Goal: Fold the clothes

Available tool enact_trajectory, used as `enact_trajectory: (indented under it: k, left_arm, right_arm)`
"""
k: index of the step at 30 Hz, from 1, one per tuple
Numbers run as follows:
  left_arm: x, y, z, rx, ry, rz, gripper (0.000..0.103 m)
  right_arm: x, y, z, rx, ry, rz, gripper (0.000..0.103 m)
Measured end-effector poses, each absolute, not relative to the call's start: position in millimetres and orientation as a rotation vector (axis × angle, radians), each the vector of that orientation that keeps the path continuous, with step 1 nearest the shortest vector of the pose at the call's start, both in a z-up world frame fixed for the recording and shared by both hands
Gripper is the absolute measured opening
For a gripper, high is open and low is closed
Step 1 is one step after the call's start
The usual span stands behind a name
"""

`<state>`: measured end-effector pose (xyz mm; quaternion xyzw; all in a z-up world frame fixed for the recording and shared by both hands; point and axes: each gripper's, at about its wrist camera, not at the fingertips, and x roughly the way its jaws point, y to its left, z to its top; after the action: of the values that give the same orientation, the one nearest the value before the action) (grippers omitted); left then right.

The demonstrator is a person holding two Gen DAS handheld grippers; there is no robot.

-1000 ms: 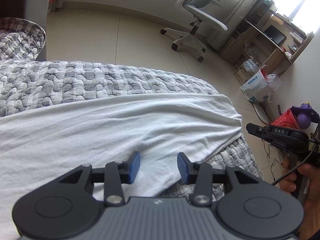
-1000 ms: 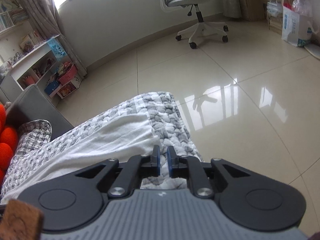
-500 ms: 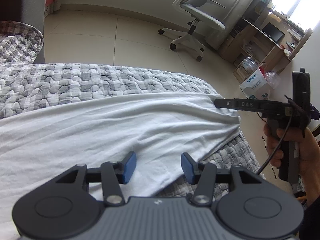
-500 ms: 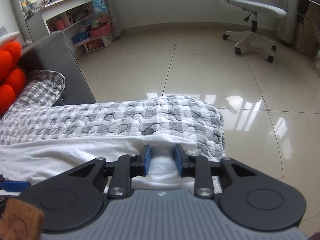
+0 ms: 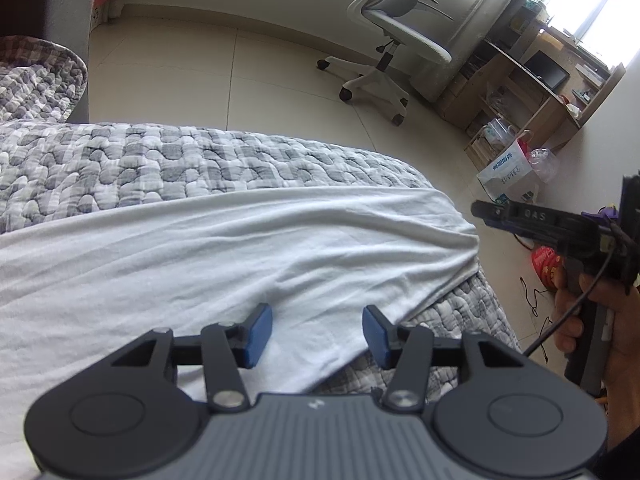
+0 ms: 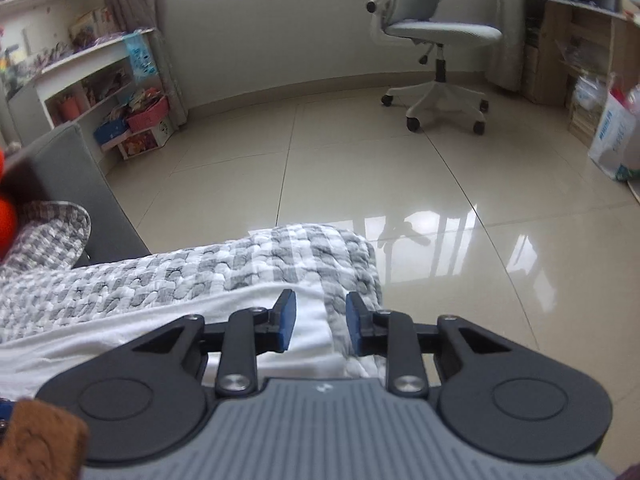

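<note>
I have the white garment (image 5: 224, 264) spread flat on the quilted bed cover (image 5: 168, 160). My left gripper (image 5: 316, 334) hangs open above its near hem. My right gripper (image 6: 320, 322), jaws just closing slightly, straddles the corner unclamped. Next I judge both must pinch the edge.

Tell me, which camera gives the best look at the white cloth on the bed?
The left wrist view: the white cloth spreads across most of the picture, showing its wrinkles and far edge. The right wrist view catches only a narrow strip and its end on the grey quilt.
</note>
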<state>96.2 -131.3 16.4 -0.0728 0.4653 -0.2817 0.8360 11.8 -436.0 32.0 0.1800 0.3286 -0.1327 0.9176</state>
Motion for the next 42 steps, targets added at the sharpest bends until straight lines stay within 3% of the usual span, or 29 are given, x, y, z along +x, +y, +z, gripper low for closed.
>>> enact_trajectory:
  k: [6, 9, 11, 17, 20, 23, 28, 32, 35, 39, 42]
  left_arm:
    - [94, -132, 17, -0.146, 0.979, -0.591, 0.052]
    - [94, -133, 17, -0.139, 0.974, -0.593, 0.053]
    - [94, -133, 17, -0.140, 0.973, -0.593, 0.053]
    - [96, -131, 17, -0.146, 0.982, -0.598, 0.053]
    - [97, -129, 16, -0.147, 0.988, -0.602, 0.053]
    - [96, -129, 16, -0.131, 0.987, -0.606, 0.053]
    - [94, -128, 16, -0.118, 0.987, -0.611, 0.053]
    - [95, -124, 17, -0.140, 0.995, -0.611, 0.053]
    - [93, -123, 17, -0.145, 0.994, -0.615, 0.056]
    - [94, -124, 18, -0.148, 0.996, -0.610, 0.057]
    - [94, -125, 18, -0.142, 0.994, -0.611, 0.058]
  right_arm:
    - [-6, -451, 17, 0.581, 0.674, -0.246, 0.033]
    - [1, -448, 18, 0.650, 0.672, -0.214, 0.029]
    - [5, -443, 19, 0.605, 0.690, -0.232, 0.004]
    - [-11, -432, 42, 0.473, 0.617, -0.278, 0.003]
    - [-7, -427, 29, 0.372, 0.678, -0.273, 0.003]
    - [-4, -433, 12, 0.368, 0.709, -0.274, 0.003]
    - [-15, -435, 29, 0.387, 0.623, -0.267, 0.003]
    - [-9, -432, 30, 0.360, 0.657, -0.289, 0.004]
    - [-9, -433, 31, 0.359, 0.666, -0.319, 0.016]
    - [-7, -425, 46, 0.334, 0.621, -0.249, 0.016]
    - [16, -406, 47, 0.248, 0.689, -0.139, 0.016]
